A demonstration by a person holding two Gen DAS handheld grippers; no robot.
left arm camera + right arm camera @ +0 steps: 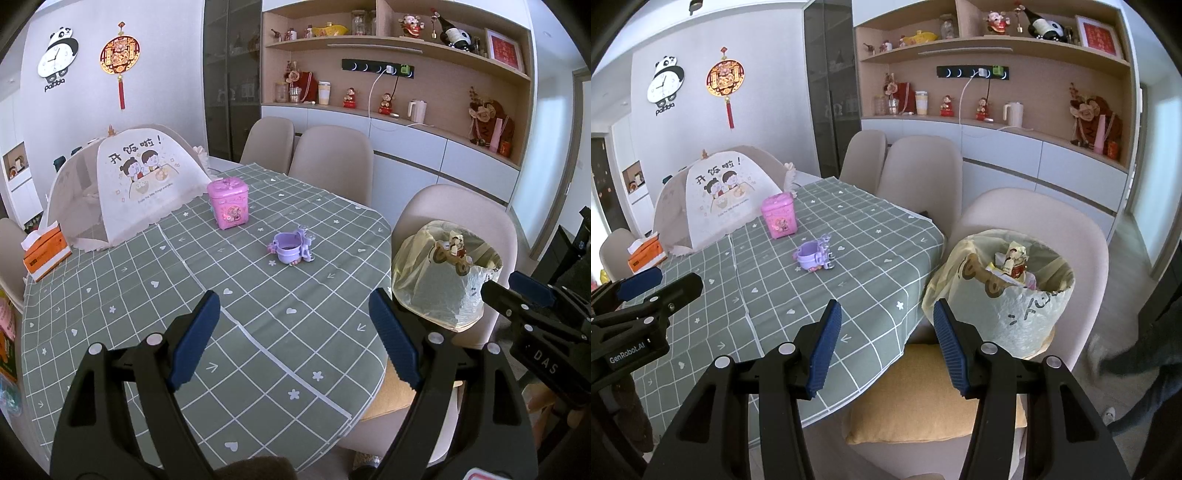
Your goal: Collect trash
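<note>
The left gripper (293, 341) hangs with jaws wide apart and nothing between them over a green checked tablecloth (258, 332). Farther off lie a purple toy (291, 248) and a pink tin (228, 203). At right, a lined trash bin (445, 275) holding wrappers stands on a chair (458, 206), the right gripper (517, 291) just beside it.

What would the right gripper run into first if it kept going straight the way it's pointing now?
Probably the edge of the table with its green checked cloth, near the corner beside the bin. The right gripper is open and empty, aimed downward between them. Depth is unclear, so it might just miss the cloth.
</note>
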